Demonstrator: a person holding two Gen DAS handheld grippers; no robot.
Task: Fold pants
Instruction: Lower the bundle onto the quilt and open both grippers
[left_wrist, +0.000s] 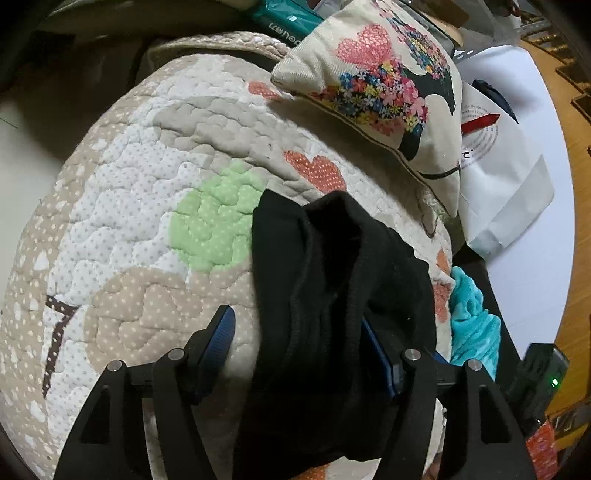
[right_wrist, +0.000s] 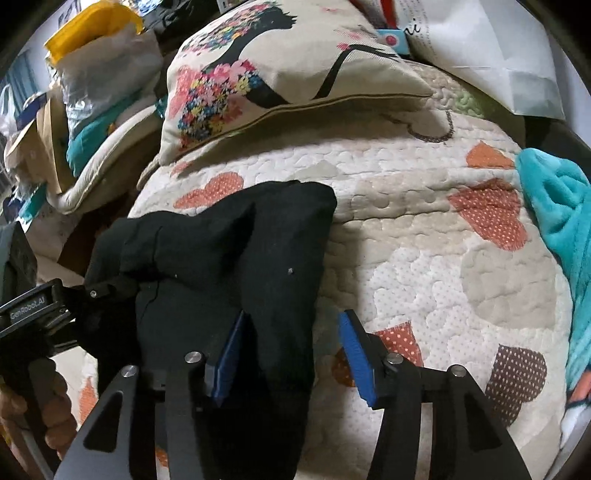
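Black pants (left_wrist: 332, 295) lie bunched and partly folded on a quilted bedspread (left_wrist: 147, 206). My left gripper (left_wrist: 299, 332) is open; its jaws stand wide apart, with the pants' fabric lying between them and draped over the right pad (left_wrist: 376, 354). In the right wrist view the same pants (right_wrist: 229, 251) lie at the left. My right gripper (right_wrist: 291, 339) is open, its jaws astride the pants' right edge. The left gripper's body (right_wrist: 33, 310) shows at the far left, against the pants.
A flower-print cushion (left_wrist: 384, 85) (right_wrist: 280, 74) lies behind the pants. A turquoise fleece cloth (left_wrist: 472, 321) (right_wrist: 561, 214) sits at the quilt's right edge. A white paper bag (left_wrist: 509, 177) and a small black device (left_wrist: 535, 376) are at right. Bags and clutter (right_wrist: 92, 66) are at far left.
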